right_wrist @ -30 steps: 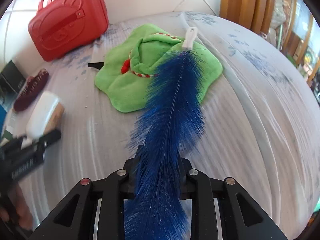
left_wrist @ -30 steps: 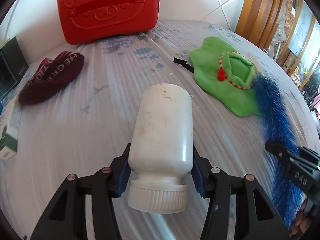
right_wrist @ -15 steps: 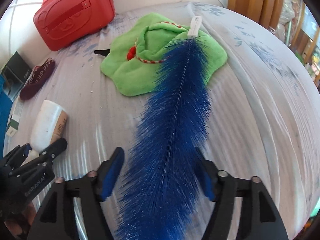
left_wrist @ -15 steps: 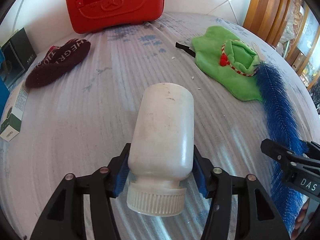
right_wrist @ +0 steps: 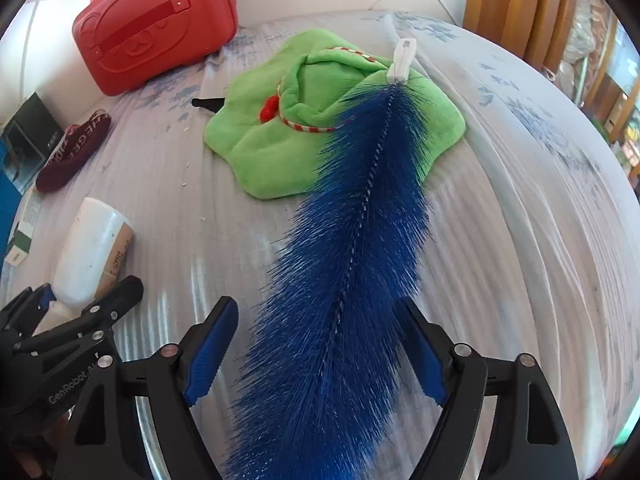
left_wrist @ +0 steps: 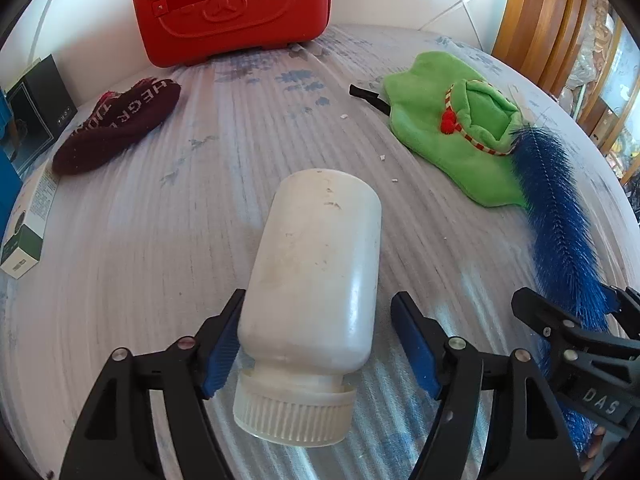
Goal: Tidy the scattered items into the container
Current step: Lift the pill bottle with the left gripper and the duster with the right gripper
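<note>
A white plastic bottle (left_wrist: 316,272) lies on the striped cloth with its ribbed cap toward me. My left gripper (left_wrist: 318,296) straddles it and its jaws are opening: the left pad is at the bottle's side, the right pad stands clear. A long blue bristle brush (right_wrist: 360,220) lies on the table, its white handle (right_wrist: 402,60) resting on a green cloth (right_wrist: 272,152). My right gripper (right_wrist: 317,304) is around the brush's near end, jaws opening, pads apart from the bristles. A closed red case (left_wrist: 236,4) stands at the back.
A maroon sock (left_wrist: 116,128) lies at the left, near a small carton (left_wrist: 28,220) and a black box (left_wrist: 36,104). A black pen-like thing (left_wrist: 368,96) pokes out beside the green cloth. Wooden furniture (left_wrist: 540,20) stands past the table's right edge.
Both pairs of jaws have spread. The right one was pinched on the brush and has let it go. The left pads have come off the bottle, which stays on the table.
</note>
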The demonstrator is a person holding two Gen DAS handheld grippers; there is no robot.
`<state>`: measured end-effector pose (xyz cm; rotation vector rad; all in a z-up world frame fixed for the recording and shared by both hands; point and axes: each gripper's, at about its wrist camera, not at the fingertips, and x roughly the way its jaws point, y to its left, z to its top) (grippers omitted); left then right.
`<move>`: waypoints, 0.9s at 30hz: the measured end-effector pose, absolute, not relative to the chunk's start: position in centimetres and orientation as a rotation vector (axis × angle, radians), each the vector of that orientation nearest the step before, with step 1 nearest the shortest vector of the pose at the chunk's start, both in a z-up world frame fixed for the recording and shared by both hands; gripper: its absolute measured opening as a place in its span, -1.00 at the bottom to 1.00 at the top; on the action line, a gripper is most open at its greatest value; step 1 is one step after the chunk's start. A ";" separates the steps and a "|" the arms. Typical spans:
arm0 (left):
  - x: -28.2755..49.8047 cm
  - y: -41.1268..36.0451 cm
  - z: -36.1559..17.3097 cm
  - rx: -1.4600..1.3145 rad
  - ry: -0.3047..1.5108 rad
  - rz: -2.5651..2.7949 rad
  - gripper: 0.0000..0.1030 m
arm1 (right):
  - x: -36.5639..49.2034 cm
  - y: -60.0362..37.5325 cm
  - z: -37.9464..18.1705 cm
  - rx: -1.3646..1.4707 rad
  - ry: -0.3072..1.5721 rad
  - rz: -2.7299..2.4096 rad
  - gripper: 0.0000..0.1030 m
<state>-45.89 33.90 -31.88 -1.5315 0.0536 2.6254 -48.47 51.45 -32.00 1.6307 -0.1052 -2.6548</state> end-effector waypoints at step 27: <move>-37.5 31.1 -22.2 -1.343 0.051 2.673 0.01 | -40.7 50.3 -21.5 1.311 -0.354 -2.613 -0.59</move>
